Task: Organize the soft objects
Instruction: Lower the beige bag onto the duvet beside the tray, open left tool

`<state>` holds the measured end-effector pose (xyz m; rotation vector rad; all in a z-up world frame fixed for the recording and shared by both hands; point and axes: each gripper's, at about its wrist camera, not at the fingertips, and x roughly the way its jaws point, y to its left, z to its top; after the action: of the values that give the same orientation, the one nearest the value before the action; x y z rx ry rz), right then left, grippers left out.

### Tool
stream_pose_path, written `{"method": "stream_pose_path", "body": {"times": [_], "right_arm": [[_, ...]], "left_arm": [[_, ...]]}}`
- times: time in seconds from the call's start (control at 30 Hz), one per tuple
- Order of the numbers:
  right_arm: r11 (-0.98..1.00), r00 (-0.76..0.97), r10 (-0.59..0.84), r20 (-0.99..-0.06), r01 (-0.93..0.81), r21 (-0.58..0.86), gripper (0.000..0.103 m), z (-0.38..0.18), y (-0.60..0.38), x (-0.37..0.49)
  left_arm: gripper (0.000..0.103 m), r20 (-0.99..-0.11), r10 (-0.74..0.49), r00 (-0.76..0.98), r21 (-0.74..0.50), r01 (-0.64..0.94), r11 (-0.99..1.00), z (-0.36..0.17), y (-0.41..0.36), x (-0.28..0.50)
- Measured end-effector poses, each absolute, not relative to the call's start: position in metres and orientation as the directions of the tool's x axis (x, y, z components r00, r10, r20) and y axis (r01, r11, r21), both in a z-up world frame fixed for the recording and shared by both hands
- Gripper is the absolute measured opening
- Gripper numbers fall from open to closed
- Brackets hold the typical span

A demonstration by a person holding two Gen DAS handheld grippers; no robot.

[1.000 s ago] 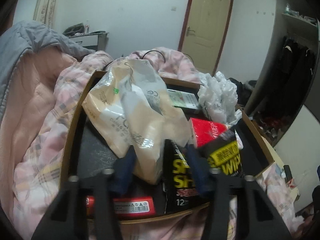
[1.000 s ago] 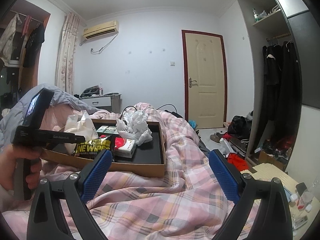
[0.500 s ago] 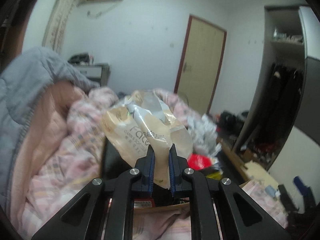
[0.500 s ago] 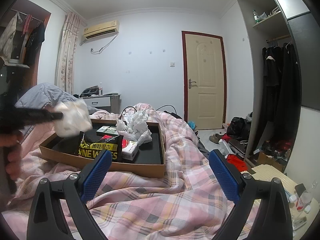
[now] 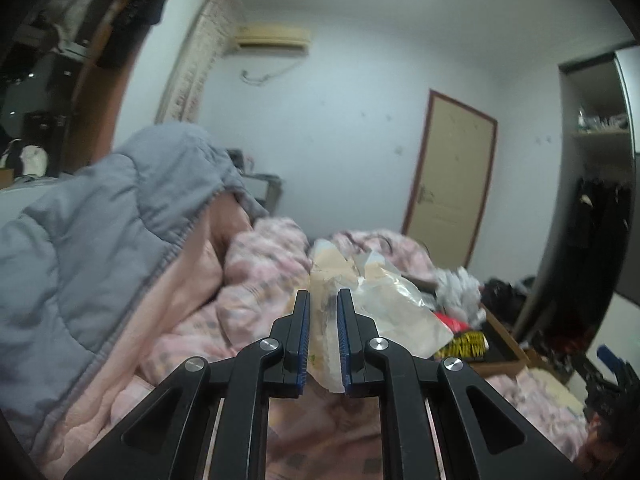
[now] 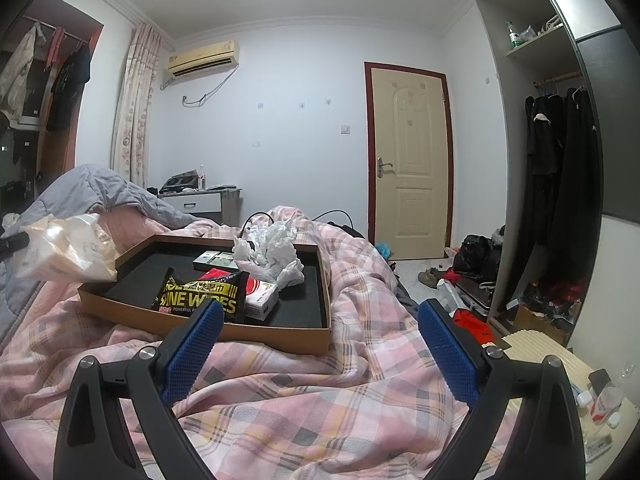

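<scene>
Two grippers: left gripper [image 5: 323, 338] clamps tissue pack [image 5: 384, 300]; right gripper [image 6: 318, 356] spread above quilt [image 6: 280, 392].

the black-and-yellow wipes packet [image 6: 200, 296] in the cardboard tray [image 6: 256, 330] carries large yellow letters reading "ine wipes", their first part hidden, with a smaller white line below that starts "powerful" before the right gripper's finger cuts it off; a yellow band above holds chinese characters too small to make out. in the left wrist view the same packet [image 5: 466, 347] shows only a blurred scrap of yellow lettering. print on the red-and-white box [image 6: 262, 295] beside it cannot be read.
</scene>
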<state>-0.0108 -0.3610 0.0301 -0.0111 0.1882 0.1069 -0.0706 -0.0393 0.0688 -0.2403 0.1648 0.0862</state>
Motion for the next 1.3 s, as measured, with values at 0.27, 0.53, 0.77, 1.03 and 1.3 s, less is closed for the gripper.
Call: {"method": "stream_pose_path", "body": {"times": [0.27,0.53,0.77,1.03,1.3], "right_arm": [[0.994,0.976,0.105,-0.188,-0.108,-0.003,0.097,0.03,-0.361,-0.01],[0.994,0.976,0.107,-0.19,-0.11,-0.004,0.097,0.029,-0.361,-0.01],[0.991,0.971,0.126,-0.203,-0.13,-0.006,0.097,0.031,-0.36,-0.008],[0.976,0.945,0.211,-0.25,-0.217,0.004,0.097,0.083,-0.348,0.027],[0.96,0.792,0.278,-0.544,-0.254,0.121,0.097,0.051,-0.305,0.109]], "left_arm": [[0.009,-0.151,0.135,0.979,-0.276,-0.173,0.946,0.071,-0.027,-0.081],[0.009,-0.169,0.036,0.985,-0.337,-0.092,0.937,0.058,-0.046,-0.077],[0.01,-0.251,-0.08,0.965,-0.237,0.019,0.971,0.042,-0.098,-0.058],[0.09,-0.242,-0.103,0.965,-0.269,0.036,0.963,0.04,-0.095,-0.057],[0.092,-0.217,-0.124,0.968,-0.245,0.069,0.967,0.04,-0.101,-0.061]]}}
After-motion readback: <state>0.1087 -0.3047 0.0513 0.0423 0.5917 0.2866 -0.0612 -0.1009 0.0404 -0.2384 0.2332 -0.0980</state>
